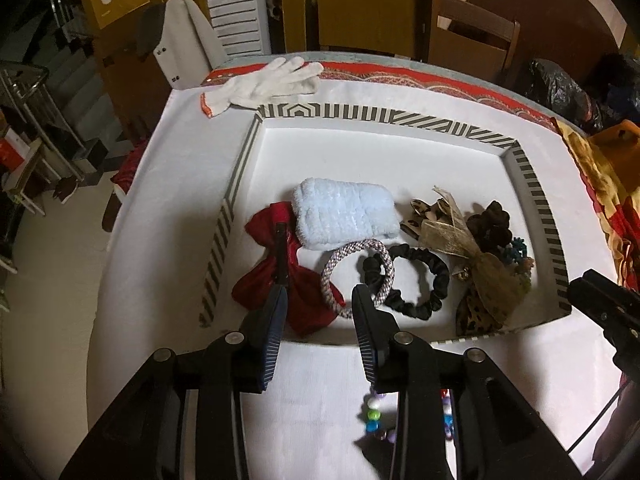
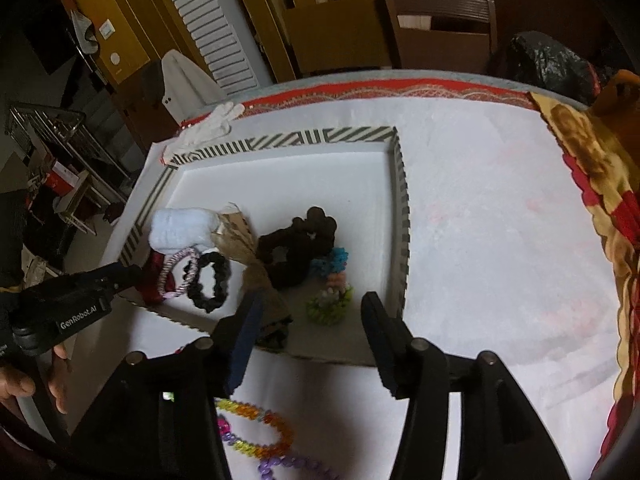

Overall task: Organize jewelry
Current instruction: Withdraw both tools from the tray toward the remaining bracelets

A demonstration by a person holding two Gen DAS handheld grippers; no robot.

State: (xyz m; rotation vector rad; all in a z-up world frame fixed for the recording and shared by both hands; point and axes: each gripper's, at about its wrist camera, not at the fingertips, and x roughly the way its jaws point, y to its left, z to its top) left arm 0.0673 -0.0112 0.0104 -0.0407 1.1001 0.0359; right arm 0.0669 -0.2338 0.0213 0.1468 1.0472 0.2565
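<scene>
Closest in, under the left claw [image 1: 318, 294], a string of coloured beads [image 1: 374, 416] lies on the white counter [image 1: 312, 392]; the claw stands open over it with nothing between its jaws. Under the right claw [image 2: 310, 306], which is also open and empty, an orange bead bracelet [image 2: 260, 428] and a purple bead string [image 2: 280, 462] lie on the same white cover.

Just beyond both claws sits a shallow tray with a striped rim [image 1: 536, 204]. Past the left claw's fingertips, inside the tray, a red bow [image 1: 260, 280] lies to the left, a pink braided hair tie [image 1: 360, 276] straight ahead and overlapping a black scrunchie [image 1: 416, 280] to its right. Behind these rests a fluffy pale blue band [image 1: 344, 212]. Further right are a tan and leopard-print bow [image 1: 472, 260] and a dark brown scrunchie [image 1: 490, 224]. Ahead of the right claw, small coiled hair ties [image 2: 330, 300] in green, pink and blue sit near the tray's right wall.

Beyond the tray's far left corner a white glove [image 1: 264, 82] lies on the counter. A wooden chair [image 1: 472, 36] stands behind the counter.
</scene>
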